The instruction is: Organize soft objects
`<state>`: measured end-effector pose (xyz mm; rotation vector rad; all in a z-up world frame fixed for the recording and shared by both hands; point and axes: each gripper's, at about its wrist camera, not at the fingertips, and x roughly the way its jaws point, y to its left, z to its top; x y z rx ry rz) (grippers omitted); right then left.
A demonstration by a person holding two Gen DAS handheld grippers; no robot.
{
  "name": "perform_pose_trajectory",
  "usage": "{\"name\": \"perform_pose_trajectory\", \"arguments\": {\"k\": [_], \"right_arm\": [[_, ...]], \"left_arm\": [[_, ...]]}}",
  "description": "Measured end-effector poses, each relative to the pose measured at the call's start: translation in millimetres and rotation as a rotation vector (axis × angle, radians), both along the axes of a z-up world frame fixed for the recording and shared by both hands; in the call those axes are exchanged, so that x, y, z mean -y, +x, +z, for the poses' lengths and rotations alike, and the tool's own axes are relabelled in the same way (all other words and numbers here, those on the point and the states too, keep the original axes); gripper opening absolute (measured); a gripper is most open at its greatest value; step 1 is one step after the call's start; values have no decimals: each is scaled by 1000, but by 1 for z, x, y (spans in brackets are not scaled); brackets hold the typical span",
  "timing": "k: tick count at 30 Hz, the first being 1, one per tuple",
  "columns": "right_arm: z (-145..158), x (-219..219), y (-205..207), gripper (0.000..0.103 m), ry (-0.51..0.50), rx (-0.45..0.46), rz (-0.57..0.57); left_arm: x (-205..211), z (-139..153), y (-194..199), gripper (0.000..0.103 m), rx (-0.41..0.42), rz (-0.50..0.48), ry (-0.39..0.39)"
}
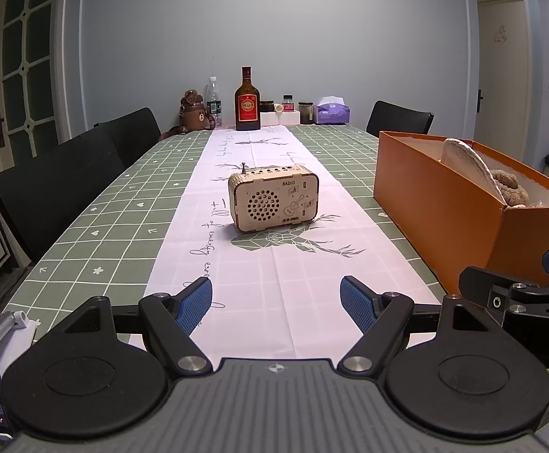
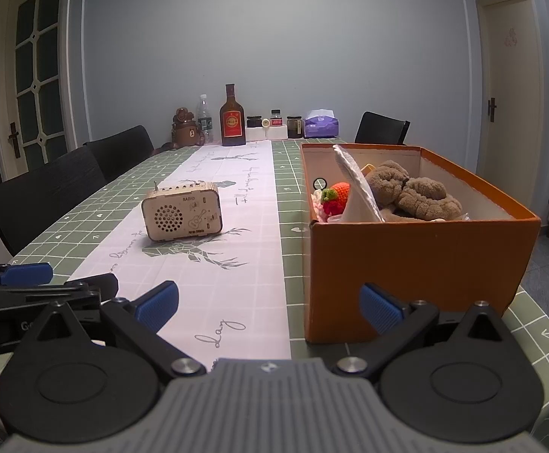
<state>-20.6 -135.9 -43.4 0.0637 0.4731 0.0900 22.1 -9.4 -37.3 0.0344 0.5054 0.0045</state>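
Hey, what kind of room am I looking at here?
Most likely a home dining room: a long table with a checked tablecloth, black chairs drawn up along it, and bottles, jars and a tissue box lined against the far wall.

Left claw (image 1: pixel 276 304) and right claw (image 2: pixel 269 307) side by side, both spread wide, empty, angled slightly downward.
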Motion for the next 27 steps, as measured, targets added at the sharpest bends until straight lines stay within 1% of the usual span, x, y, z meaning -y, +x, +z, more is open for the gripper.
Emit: {"name": "perform_pose_trajectory", "arguments": {"k": [27], "right_arm": [[-2,0,1,100,-1,-8,2]], "left_arm": [[1,-3,2,91,-6,0,1]]}}
